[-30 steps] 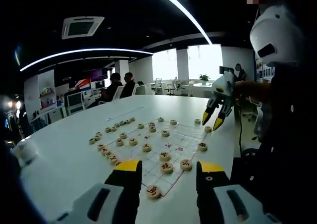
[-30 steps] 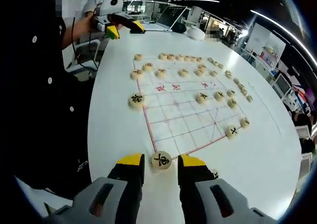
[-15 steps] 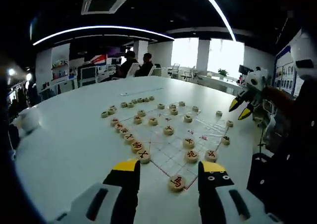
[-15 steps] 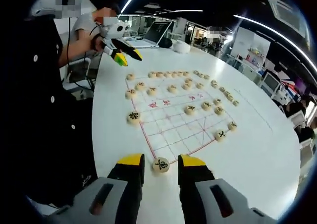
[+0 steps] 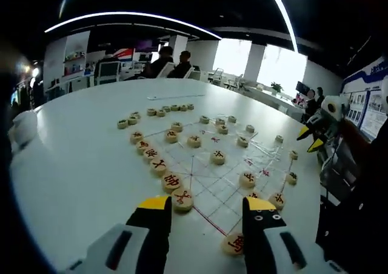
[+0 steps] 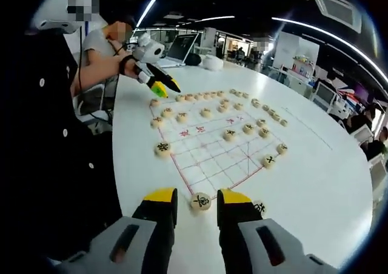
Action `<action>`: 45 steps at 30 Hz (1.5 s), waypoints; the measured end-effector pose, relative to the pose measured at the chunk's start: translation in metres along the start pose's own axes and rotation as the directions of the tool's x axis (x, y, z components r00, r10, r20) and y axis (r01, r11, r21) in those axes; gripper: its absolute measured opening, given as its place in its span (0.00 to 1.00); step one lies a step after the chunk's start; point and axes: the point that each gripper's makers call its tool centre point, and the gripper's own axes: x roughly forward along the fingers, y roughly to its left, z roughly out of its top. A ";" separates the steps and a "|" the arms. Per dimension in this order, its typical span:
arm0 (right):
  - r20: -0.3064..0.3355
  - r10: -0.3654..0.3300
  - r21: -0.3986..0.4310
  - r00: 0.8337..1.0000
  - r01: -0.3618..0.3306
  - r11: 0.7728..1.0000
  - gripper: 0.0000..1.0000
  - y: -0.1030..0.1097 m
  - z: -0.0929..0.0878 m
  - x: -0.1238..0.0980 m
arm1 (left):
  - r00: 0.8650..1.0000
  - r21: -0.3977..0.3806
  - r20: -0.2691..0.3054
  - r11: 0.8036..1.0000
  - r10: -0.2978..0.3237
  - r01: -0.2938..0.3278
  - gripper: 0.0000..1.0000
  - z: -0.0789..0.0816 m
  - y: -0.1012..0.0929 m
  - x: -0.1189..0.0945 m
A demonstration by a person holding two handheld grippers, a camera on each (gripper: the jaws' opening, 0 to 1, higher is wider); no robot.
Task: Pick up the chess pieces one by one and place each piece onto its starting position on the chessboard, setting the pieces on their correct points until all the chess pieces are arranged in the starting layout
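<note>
The chessboard (image 6: 212, 150) is a red-lined grid on the white table, also seen as the chessboard (image 5: 209, 183) from its other end. Round wooden chess pieces lie along its edges and on its points. My right gripper (image 6: 197, 196) is open, and a black-marked piece (image 6: 200, 201) lies on the board's near corner between its tips without touching them. My left gripper (image 5: 206, 204) is open with nothing between its fingers; a red-marked piece (image 5: 182, 199) lies by its left tip and another piece (image 5: 233, 243) by its right. The left gripper (image 6: 159, 87) hovers over the board's far corner.
Rows of loose pieces (image 5: 159, 112) lie beside the board on the wide white table (image 5: 79, 159). A person's dark body (image 6: 54, 140) stands along the table's edge. The right gripper (image 5: 314, 136) hangs past the far end. People sit at desks in the background.
Both views have swung. The left gripper has come down closer to the board's far corner. The right gripper has drawn back a little, and the black-marked piece has stayed on its corner.
</note>
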 end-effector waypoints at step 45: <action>0.011 -0.006 0.003 1.000 0.006 1.000 0.26 0.007 0.006 -0.001 | 0.996 0.096 -0.069 0.994 -0.049 0.056 0.34 -0.040 -0.028 -0.027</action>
